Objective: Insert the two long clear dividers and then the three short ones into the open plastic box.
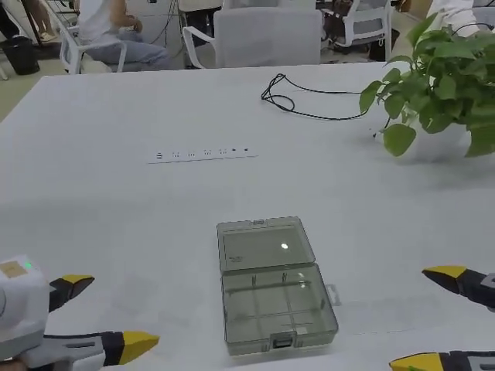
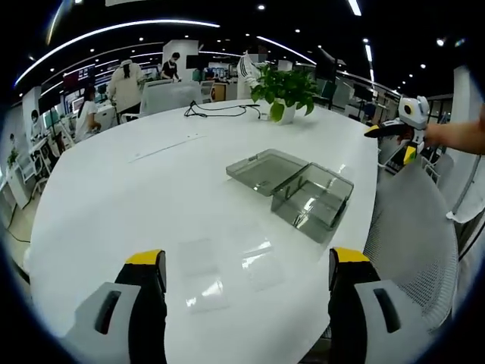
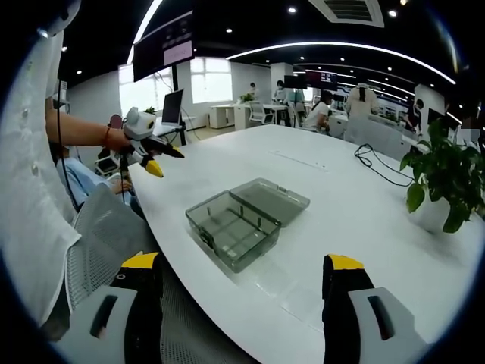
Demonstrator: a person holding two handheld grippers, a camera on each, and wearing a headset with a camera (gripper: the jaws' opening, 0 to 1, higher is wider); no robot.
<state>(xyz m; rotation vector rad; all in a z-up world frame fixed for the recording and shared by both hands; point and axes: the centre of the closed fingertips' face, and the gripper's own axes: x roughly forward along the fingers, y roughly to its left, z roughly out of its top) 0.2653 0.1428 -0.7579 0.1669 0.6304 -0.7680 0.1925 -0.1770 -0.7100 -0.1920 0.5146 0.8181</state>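
The open smoky clear plastic box [image 1: 278,309] sits near the table's front edge, its lid [image 1: 265,243] laid back flat. Faint partition lines cross the inside of the box [image 3: 227,226]. In the left gripper view several clear divider pieces [image 2: 198,258] lie flat on the white table, just ahead of the jaws and short of the box [image 2: 312,199]. My left gripper [image 1: 108,311] hovers open left of the box, holding nothing. My right gripper [image 1: 429,317] hovers open to the box's right, also holding nothing. Each gripper view shows its own jaws wide apart: left gripper [image 2: 248,258], right gripper [image 3: 242,262].
A potted plant [image 1: 445,85] stands at the back right. A black cable [image 1: 309,100] lies beside it, and a white power strip [image 1: 203,154] sits mid-table. Chairs [image 1: 267,35] and seated people line the far side. A mesh chair [image 3: 106,235] stands by the near edge.
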